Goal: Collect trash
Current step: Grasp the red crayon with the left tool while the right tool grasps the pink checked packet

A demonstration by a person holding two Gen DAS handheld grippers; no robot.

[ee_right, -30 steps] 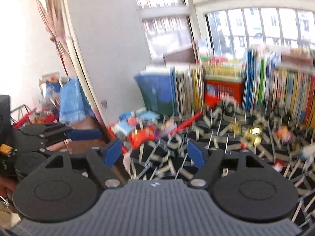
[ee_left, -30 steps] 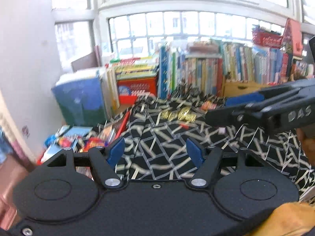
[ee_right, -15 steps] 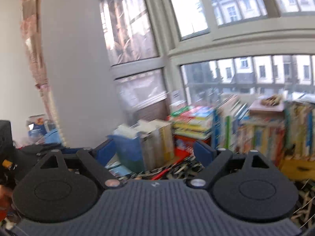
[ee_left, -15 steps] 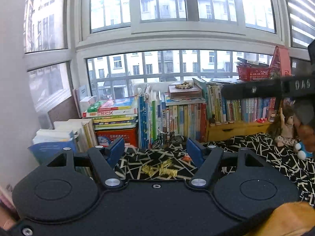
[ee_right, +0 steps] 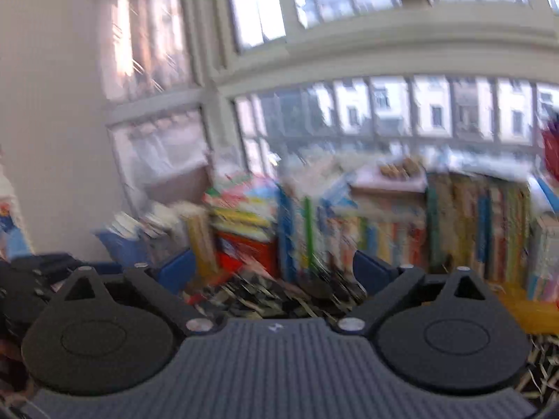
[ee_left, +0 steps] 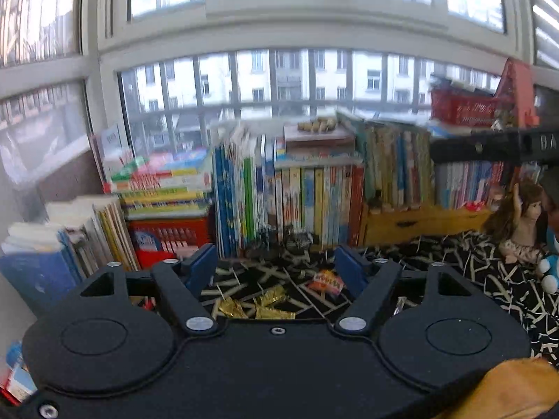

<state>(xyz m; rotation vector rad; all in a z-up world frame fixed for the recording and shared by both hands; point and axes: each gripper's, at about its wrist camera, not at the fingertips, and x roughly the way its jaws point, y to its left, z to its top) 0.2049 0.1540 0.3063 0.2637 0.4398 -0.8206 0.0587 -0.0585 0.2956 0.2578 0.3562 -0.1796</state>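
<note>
In the left wrist view, gold foil wrappers (ee_left: 260, 305) and a red and orange candy wrapper (ee_left: 325, 281) lie on a black cloth with cream lines (ee_left: 464, 272). My left gripper (ee_left: 276, 269) hovers above them, open, nothing between its blue pads. The right gripper's black arm (ee_left: 489, 146) crosses the upper right of that view. In the blurred right wrist view my right gripper (ee_right: 274, 272) is open and empty above the same cloth (ee_right: 265, 300); no wrapper can be made out there.
Rows of upright books (ee_left: 314, 192) and stacked books (ee_left: 164, 188) line the window sill behind the cloth. A red basket (ee_left: 464, 108) sits on top at right. A doll (ee_left: 520, 220) and a blue plush toy (ee_left: 548, 272) lean at the right edge. A white wall (ee_right: 45, 104) stands left.
Both cameras tilted up from the cloth towards the windows, then dipped slightly, so the wrappers show again between the left fingers. The right view swung right along the books. Both grippers stayed open.
</note>
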